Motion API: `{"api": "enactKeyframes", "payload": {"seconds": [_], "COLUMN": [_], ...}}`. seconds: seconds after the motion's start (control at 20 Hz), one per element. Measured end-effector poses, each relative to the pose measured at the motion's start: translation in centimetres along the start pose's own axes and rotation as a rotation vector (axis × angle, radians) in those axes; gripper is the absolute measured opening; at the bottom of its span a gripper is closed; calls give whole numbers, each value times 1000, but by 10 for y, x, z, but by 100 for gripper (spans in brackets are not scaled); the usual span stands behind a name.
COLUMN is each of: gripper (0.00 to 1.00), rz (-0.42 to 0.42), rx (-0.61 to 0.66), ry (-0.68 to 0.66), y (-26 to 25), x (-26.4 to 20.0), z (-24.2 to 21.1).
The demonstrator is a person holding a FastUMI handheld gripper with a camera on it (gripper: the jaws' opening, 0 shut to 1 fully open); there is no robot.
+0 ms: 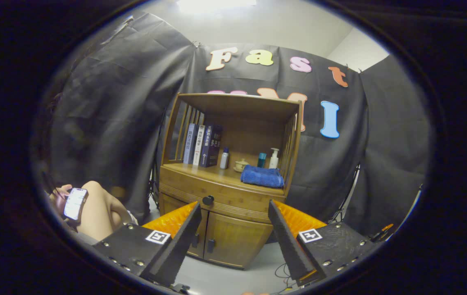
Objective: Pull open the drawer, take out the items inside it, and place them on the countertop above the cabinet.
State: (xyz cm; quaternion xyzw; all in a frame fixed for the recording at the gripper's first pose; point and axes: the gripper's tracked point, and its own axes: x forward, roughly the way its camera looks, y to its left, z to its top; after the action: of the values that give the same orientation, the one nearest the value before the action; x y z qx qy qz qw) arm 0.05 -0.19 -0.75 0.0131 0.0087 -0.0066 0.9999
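A wooden cabinet (229,196) stands against the booth wall, well beyond my fingers. Its drawer (221,194) sits closed under the countertop (217,172), with a dark round knob (208,200) on its front. On the countertop lie a folded blue towel (262,176), a small cup (241,165), a few bottles (273,159) and three upright books (201,145). My gripper (233,211) is open, its two fingers spread wide with nothing between them. The knob lies just ahead of the left fingertip (194,213) in the view, though far off in depth.
Two lower doors (233,241) with dark handles sit beneath the drawer. A person sits to the left of the cabinet, holding a phone (74,203). Cables (284,272) lie on the pale floor in front. A stand leg (350,196) leans right of the cabinet.
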Motion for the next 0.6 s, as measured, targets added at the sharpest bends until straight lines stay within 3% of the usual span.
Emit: {"api": "enactKeyframes", "payload": {"seconds": [0.6], "gripper": [98], "rz": [-26], "rx": [53], "ry": [22], "y": [-6], "x": [19], "z": [-13]}}
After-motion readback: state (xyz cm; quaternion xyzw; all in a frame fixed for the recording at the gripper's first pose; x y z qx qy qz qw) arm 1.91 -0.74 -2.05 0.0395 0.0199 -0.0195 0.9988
